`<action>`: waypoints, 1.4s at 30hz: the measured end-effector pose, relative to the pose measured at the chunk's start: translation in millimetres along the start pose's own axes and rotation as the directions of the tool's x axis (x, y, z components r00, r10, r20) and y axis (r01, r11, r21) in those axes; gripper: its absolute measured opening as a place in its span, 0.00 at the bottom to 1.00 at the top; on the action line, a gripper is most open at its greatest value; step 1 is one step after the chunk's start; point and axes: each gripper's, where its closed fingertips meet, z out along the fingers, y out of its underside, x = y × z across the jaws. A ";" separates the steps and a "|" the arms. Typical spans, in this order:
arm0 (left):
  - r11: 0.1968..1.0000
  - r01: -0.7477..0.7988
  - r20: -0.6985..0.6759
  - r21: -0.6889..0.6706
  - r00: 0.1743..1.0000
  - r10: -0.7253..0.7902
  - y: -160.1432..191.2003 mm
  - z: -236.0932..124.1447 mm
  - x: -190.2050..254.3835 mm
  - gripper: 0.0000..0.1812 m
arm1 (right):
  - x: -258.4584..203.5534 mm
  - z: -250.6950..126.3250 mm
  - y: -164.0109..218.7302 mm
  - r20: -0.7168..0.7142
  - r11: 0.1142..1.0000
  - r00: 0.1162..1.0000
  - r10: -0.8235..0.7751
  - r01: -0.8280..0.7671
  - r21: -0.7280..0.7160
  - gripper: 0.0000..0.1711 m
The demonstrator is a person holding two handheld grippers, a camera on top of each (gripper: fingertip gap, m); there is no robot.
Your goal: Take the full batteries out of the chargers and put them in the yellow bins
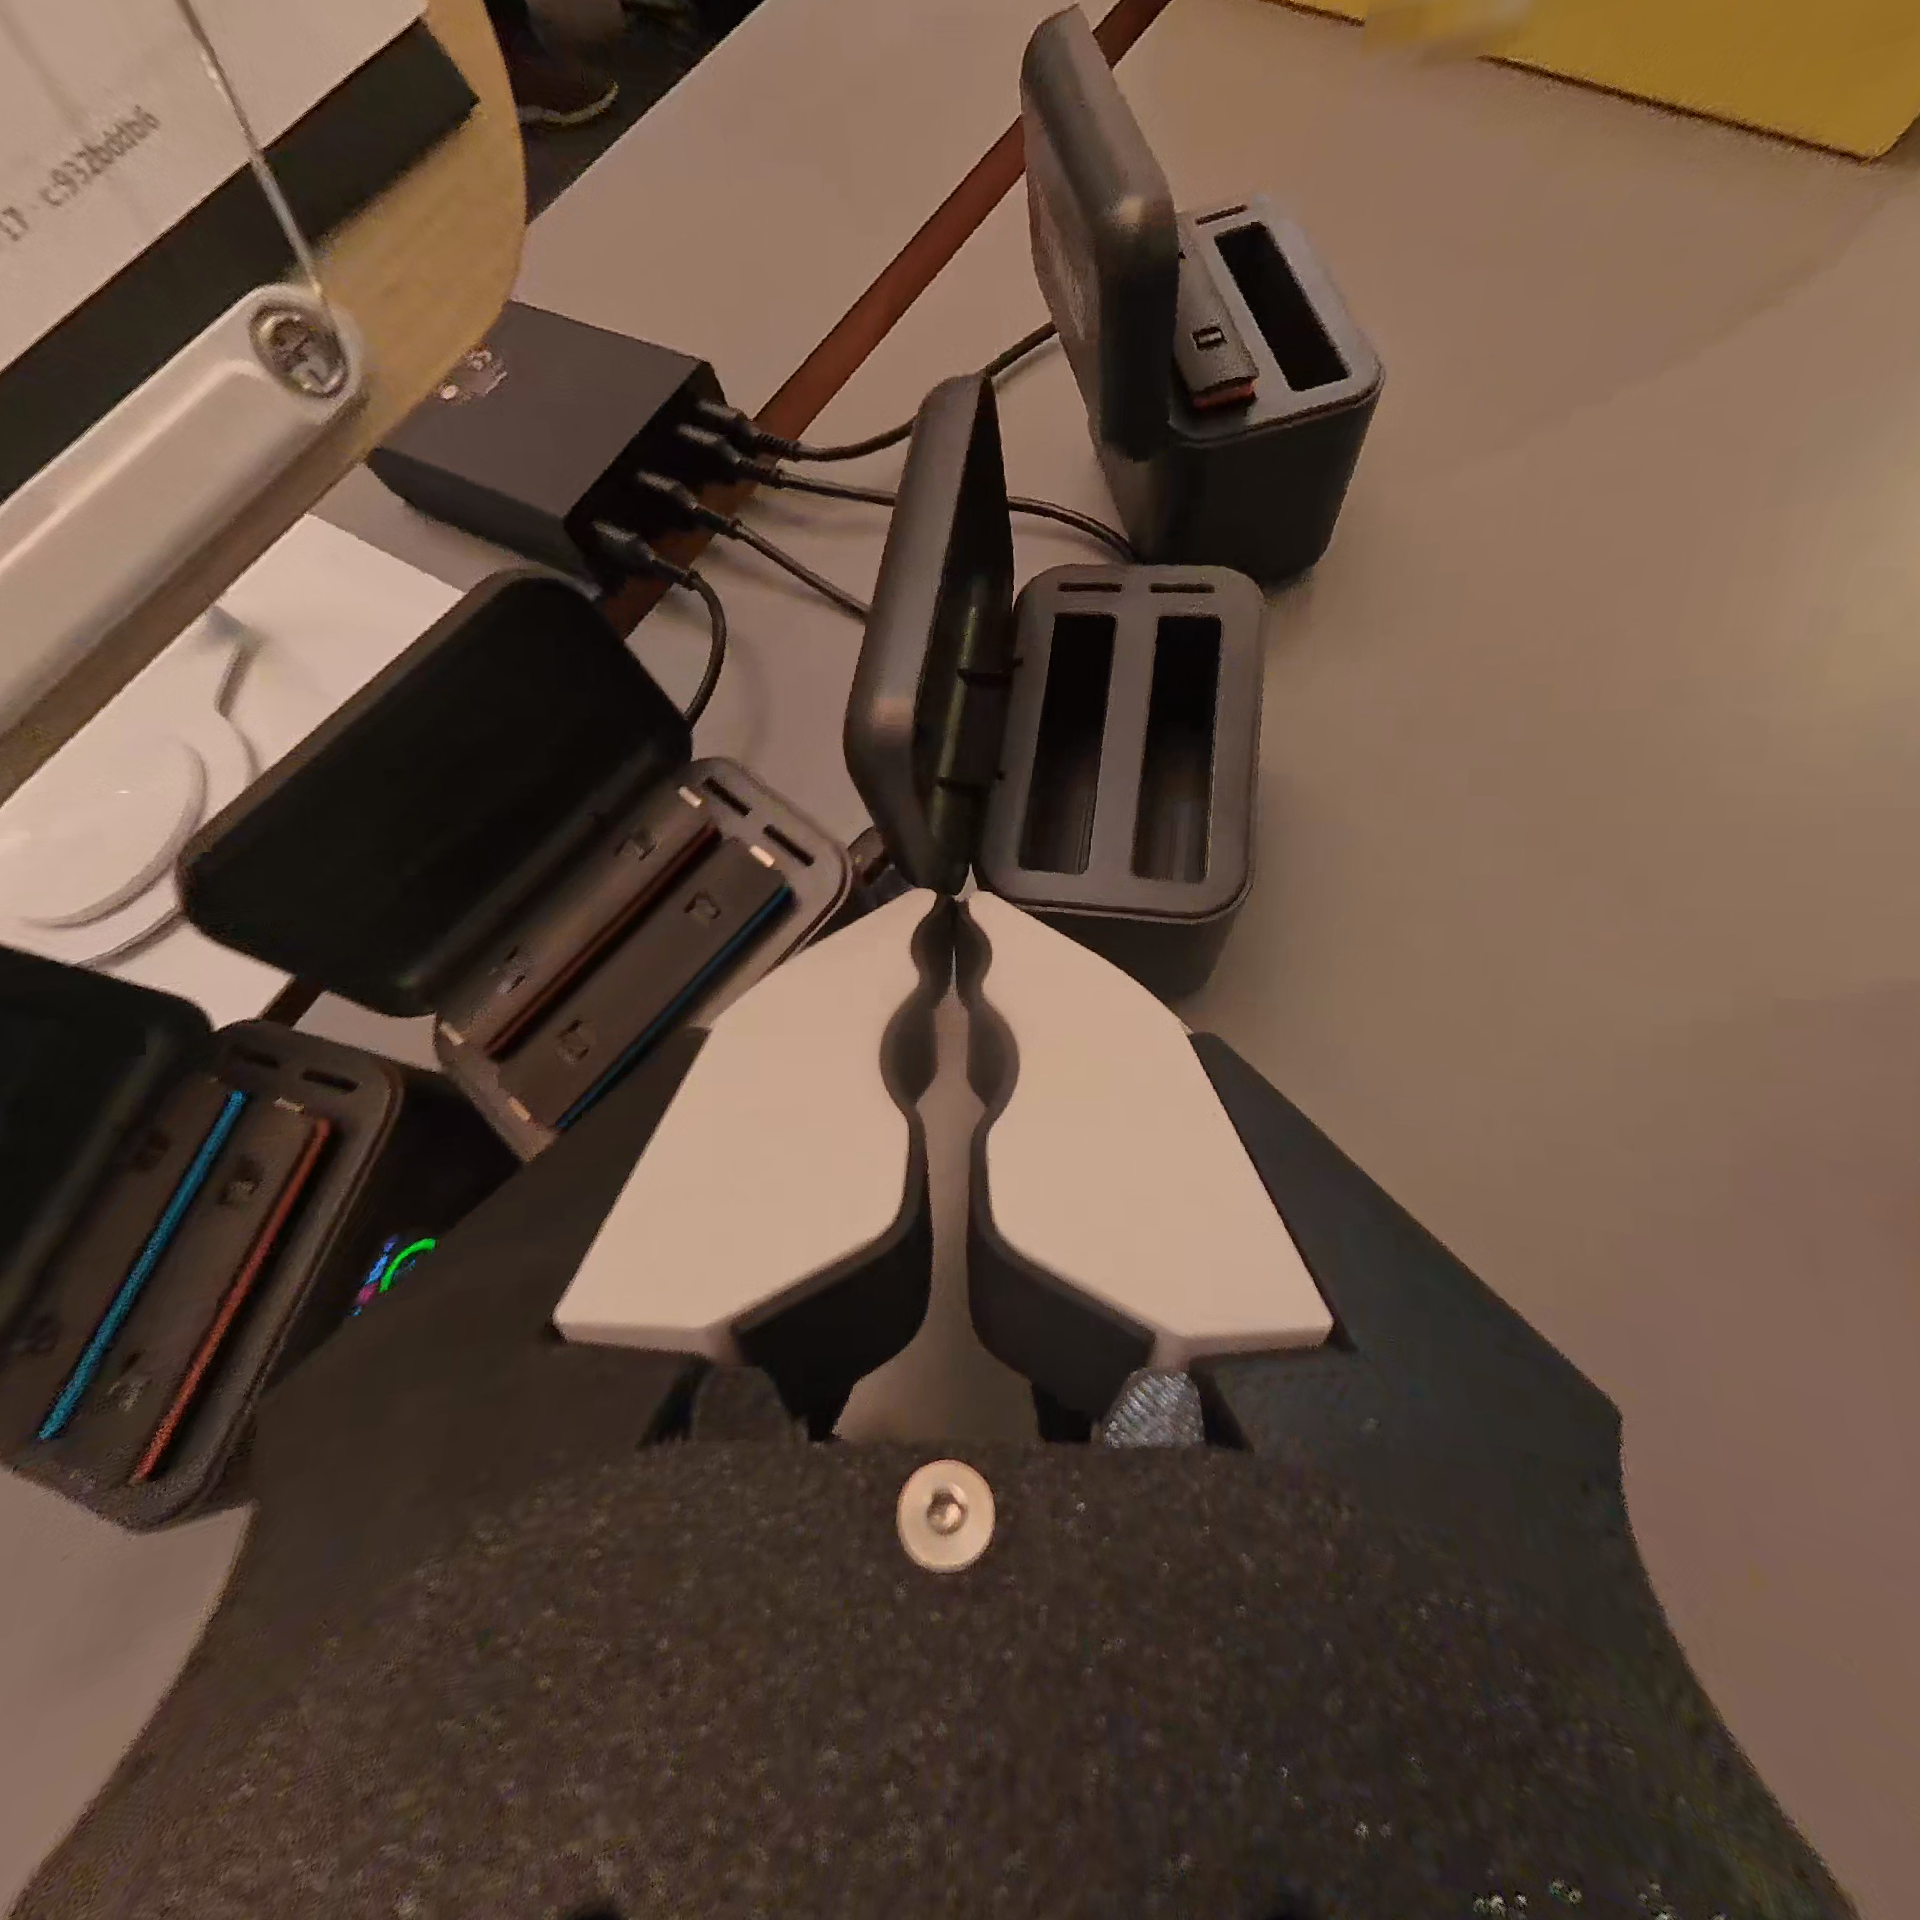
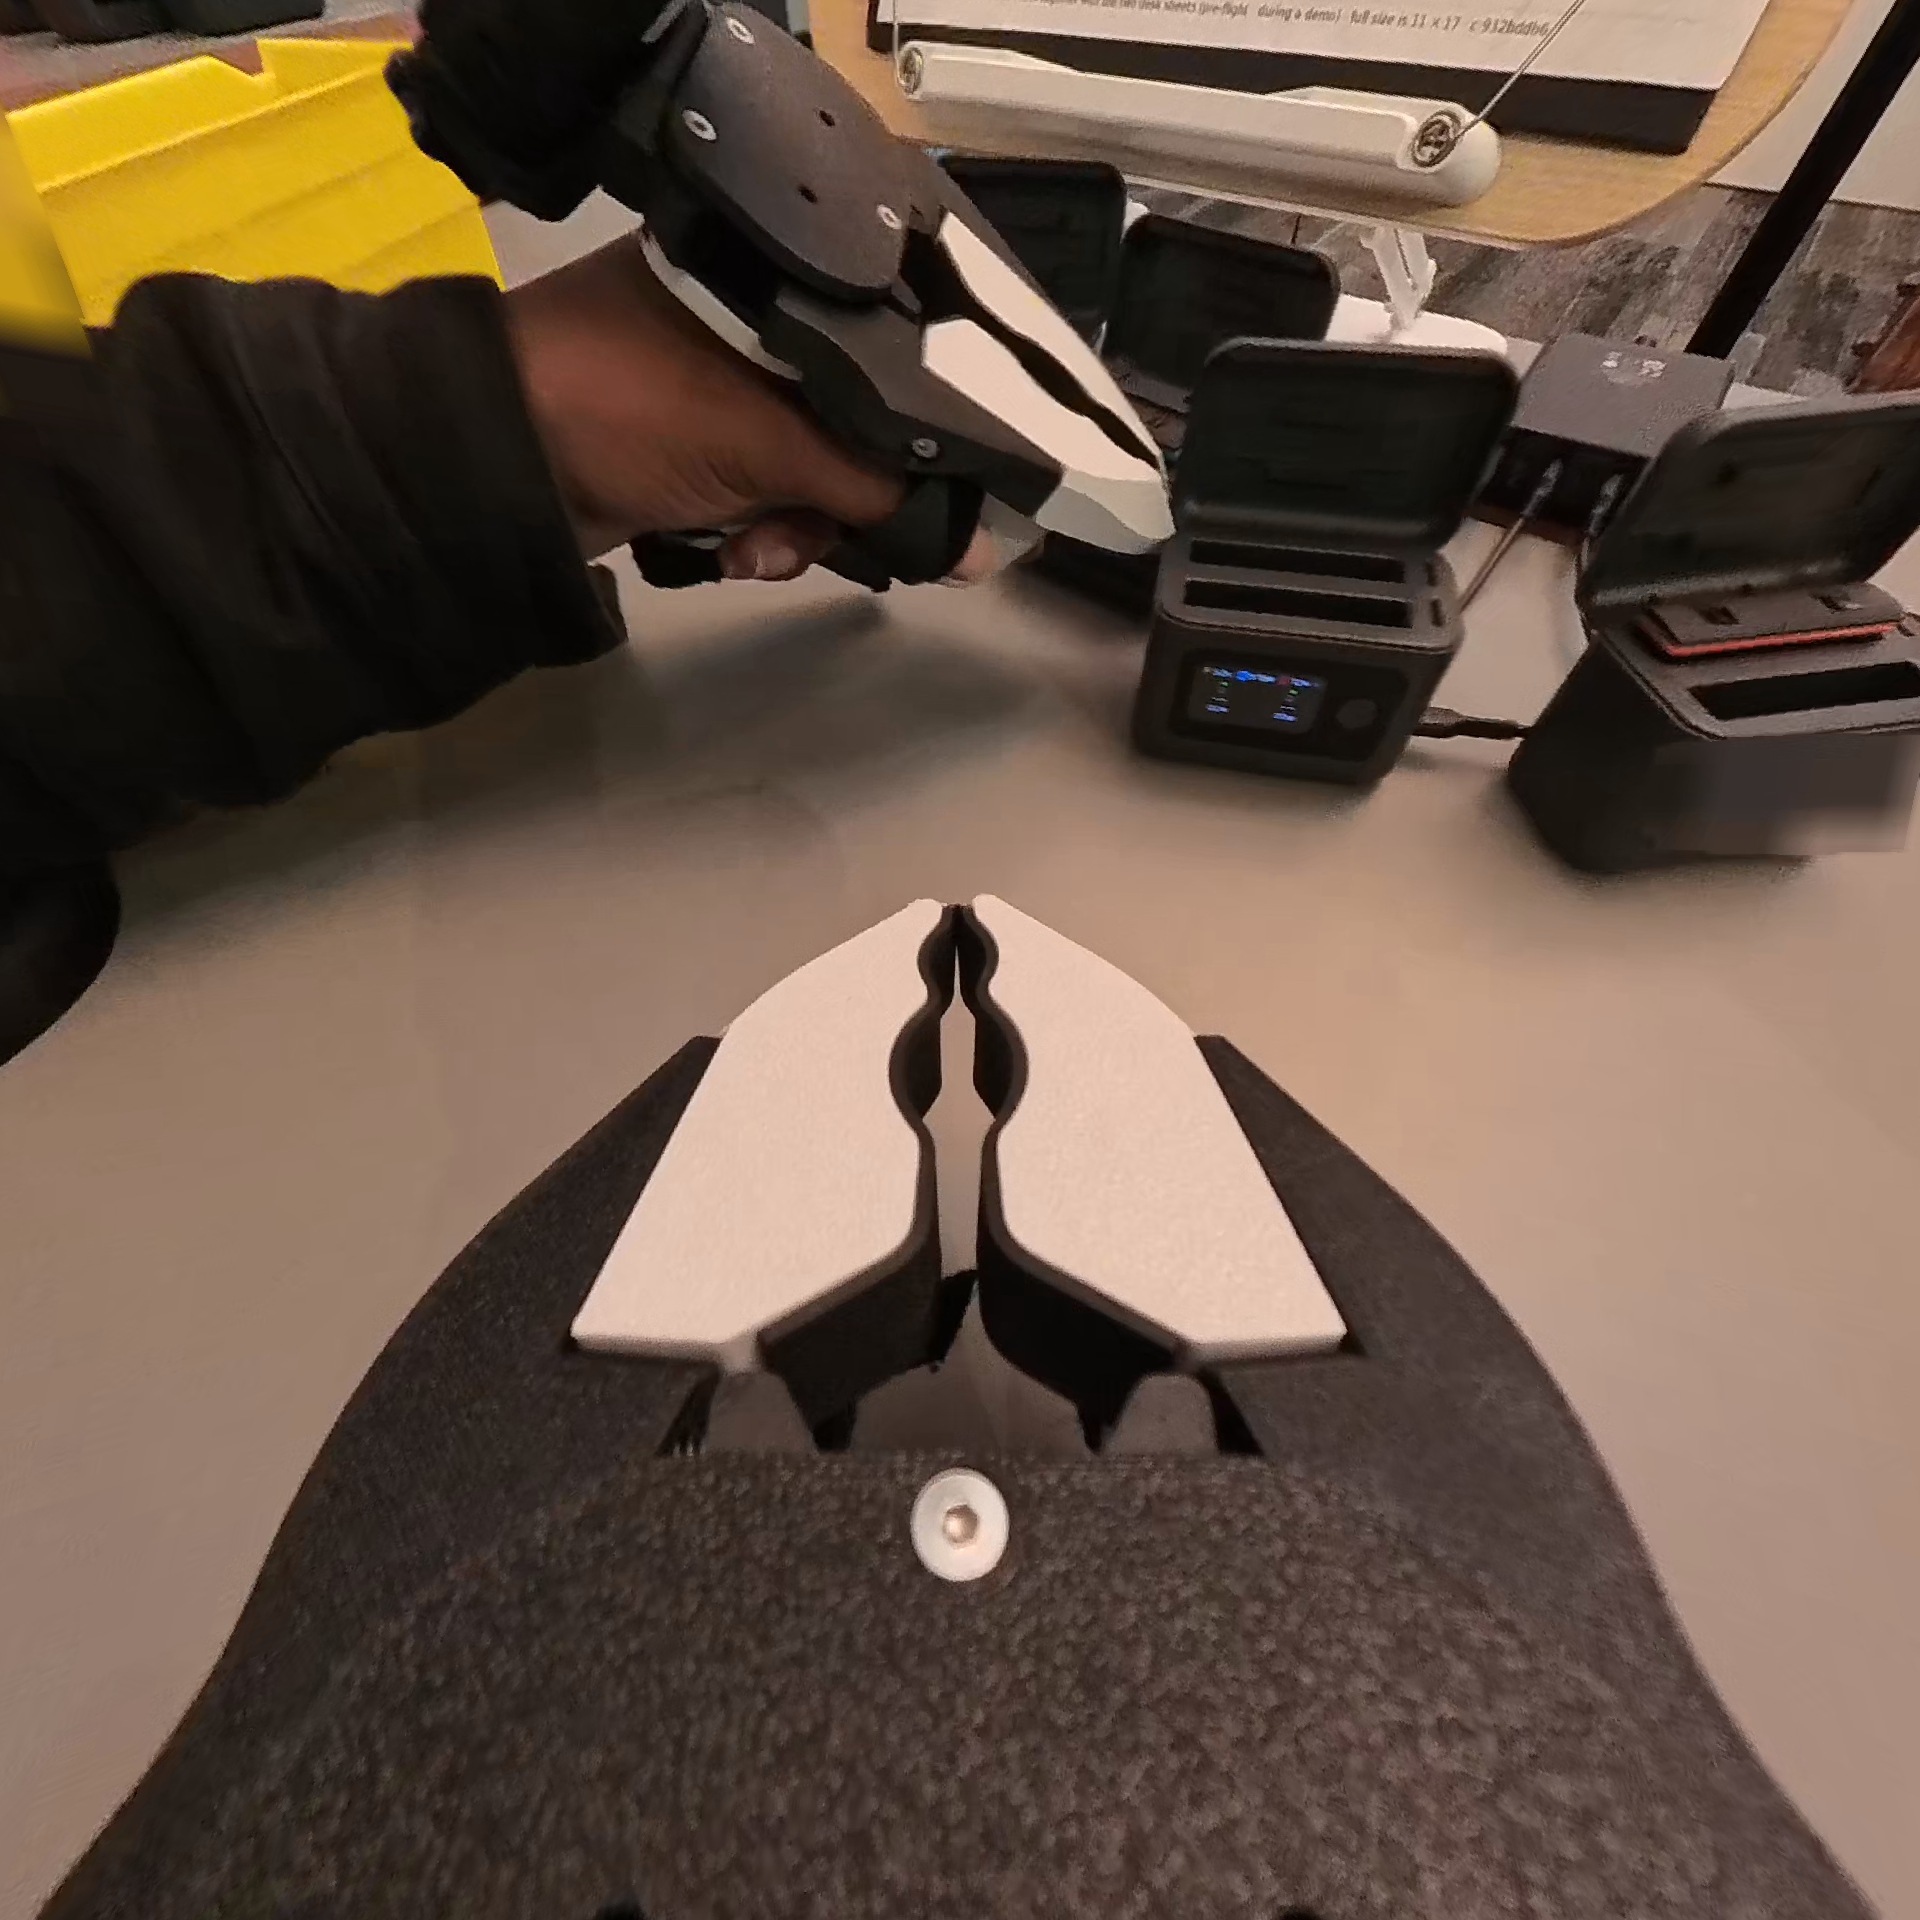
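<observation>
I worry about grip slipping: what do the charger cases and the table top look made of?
Charger cases: likely matte dark-grey moulded plastic, going by rounded corners and a dull, even sheen. Table top: smooth grey surface, perhaps laminate, showing soft reflections and no grain; the exact material is unclear.

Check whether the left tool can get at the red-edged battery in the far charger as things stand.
Probably yes: the far charger has its lid open and the red-edged battery sticks up, but the empty charger stands between it and the closed left tool.
</observation>
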 end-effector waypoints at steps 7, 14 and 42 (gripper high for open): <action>0.999 -0.053 0.077 -0.010 0.996 0.054 -5.7 20.3 7.8 0.00 | 0.0 0.5 1.1 0.000 1.000 1.000 0.000 0.000 -0.005 0.00; 0.997 0.030 0.077 0.072 0.996 -0.036 -23.1 -25.7 -27.2 0.00 | 0.5 -0.4 0.2 0.000 1.000 1.000 0.001 -0.001 -0.001 0.00; 0.768 -0.492 -0.509 -0.410 0.822 0.255 14.2 -18.3 -55.0 0.08 | 3.7 2.6 5.3 0.007 1.000 1.000 0.005 -0.005 -0.022 0.00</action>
